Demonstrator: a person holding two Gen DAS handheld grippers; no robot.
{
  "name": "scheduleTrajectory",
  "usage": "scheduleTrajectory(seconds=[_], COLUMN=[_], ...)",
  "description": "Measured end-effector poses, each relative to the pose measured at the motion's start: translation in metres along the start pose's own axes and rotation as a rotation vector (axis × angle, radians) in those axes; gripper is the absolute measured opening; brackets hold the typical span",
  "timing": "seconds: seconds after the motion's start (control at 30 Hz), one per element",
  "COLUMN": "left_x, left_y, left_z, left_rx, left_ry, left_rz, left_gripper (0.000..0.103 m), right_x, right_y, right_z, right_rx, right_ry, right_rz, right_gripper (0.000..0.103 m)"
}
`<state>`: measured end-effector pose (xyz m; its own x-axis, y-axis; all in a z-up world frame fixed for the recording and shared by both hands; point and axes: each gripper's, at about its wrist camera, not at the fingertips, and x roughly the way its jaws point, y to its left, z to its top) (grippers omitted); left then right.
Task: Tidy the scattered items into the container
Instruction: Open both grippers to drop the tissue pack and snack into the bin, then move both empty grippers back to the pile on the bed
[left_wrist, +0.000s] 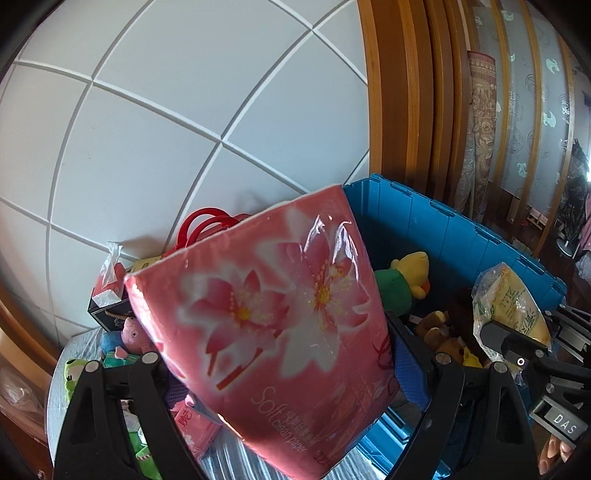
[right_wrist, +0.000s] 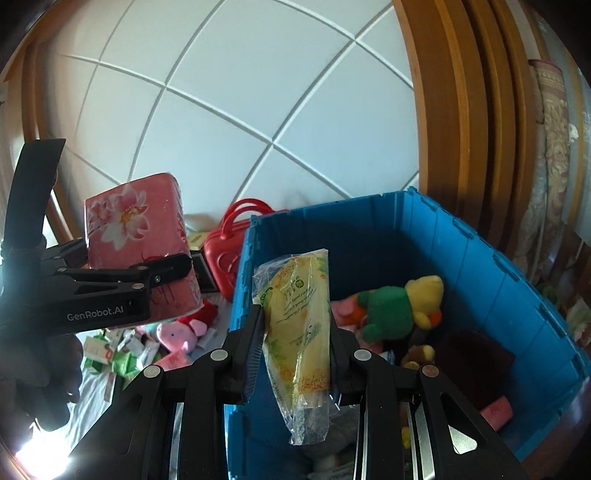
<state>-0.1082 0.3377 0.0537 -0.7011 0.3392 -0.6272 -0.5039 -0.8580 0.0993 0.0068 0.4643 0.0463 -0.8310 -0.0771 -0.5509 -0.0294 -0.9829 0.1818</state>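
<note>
Your left hand-held gripper (left_wrist: 280, 369) is standing wide, its two fingers clamping the sides of a pink flower-printed pack of toilet paper (left_wrist: 273, 332), which is tilting and riding up off the surface, just left of the blue container (left_wrist: 461, 236). Your right hand-held gripper (right_wrist: 295, 354) is standing nearly closed, pinching a clear-wrapped yellow packet (right_wrist: 299, 325) between its pads and holding it over the near wall of the container. Inside the container, ahead and to the right of that gripper, a yellow and green plush toy (right_wrist: 402, 306) is lying beside a small brown plush (right_wrist: 417, 356), a dark maroon item (right_wrist: 476, 365) and a pink tissue packet (right_wrist: 496, 411). Left of the container, a red handbag (right_wrist: 225, 254) is sitting against the white panelled wall. Below your left hand-held gripper, a pink pig plush (right_wrist: 177, 334) and scattered small tissue packets (right_wrist: 136, 350) are still lying outside on the pale covering.
</note>
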Motion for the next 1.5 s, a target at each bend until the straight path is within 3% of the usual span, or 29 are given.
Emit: scheduleTrajectory(seconds=[0.77, 0.87, 0.9, 0.93, 1.2, 1.5], left_x=[0.037, 0.042, 0.043, 0.043, 0.039, 0.031], left_y=[-0.052, -0.058, -0.06, -0.061, -0.047, -0.007], left_z=[0.014, 0.018, 0.018, 0.018, 0.011, -0.009], left_rx=[0.064, 0.079, 0.086, 0.091, 0.066, 0.003], left_ry=[0.05, 0.067, 0.069, 0.062, 0.06, 0.083], left_rz=[-0.09, -0.098, -0.087, -0.072, -0.053, -0.033], left_gripper=[0.089, 0.096, 0.102, 0.103, 0.103, 0.103], right_x=[-0.002, -0.003, -0.001, -0.002, -0.008, -0.004], right_y=[-0.065, -0.065, -0.065, -0.065, -0.07, -0.048], right_z=[-0.011, -0.012, -0.012, -0.011, -0.015, -0.014], right_rx=[0.083, 0.069, 0.062, 0.06, 0.078, 0.049], right_ry=[0.022, 0.027, 0.034, 0.028, 0.004, 0.016], right_rz=[-0.11, -0.123, -0.133, -0.141, -0.16, -0.131], right_gripper=[0.03, 0.041, 0.067, 0.1, 0.103, 0.103])
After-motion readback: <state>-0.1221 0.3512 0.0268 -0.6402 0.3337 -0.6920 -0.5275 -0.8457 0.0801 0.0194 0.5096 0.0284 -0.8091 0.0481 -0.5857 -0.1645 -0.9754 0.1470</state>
